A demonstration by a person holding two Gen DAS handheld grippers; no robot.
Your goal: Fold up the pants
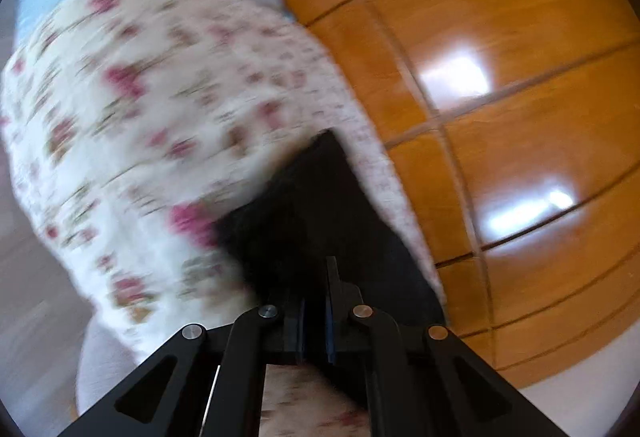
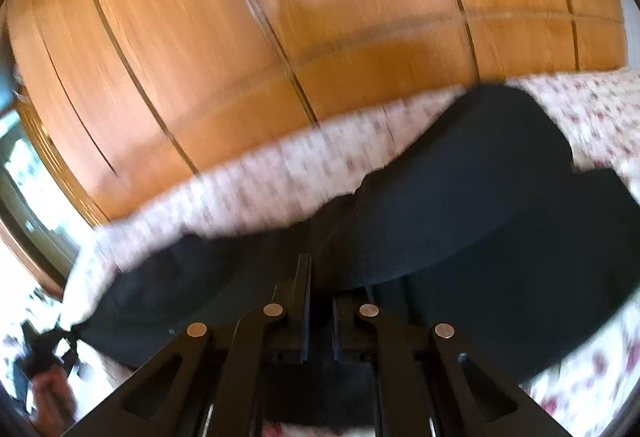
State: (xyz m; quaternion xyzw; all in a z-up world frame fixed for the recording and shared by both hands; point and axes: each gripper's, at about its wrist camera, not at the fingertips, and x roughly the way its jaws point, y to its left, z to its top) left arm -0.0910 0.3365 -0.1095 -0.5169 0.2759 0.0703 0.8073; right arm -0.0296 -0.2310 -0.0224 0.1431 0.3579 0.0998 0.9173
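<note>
The black pants (image 2: 460, 197) lie across a bed with a floral cover (image 1: 140, 109). In the right wrist view they spread wide in front of my right gripper (image 2: 320, 313), whose jaws stand close together with black cloth pinched between them. In the left wrist view a narrow part of the pants (image 1: 312, 205) runs forward from my left gripper (image 1: 316, 309), whose jaws are shut on the cloth. Both views are blurred by motion.
A wooden wardrobe (image 1: 500, 57) with glossy orange doors stands beside the bed and fills the top of the right wrist view (image 2: 280, 37). A window (image 2: 24, 173) shows at the left. The bed's edge (image 2: 240, 189) runs under the pants.
</note>
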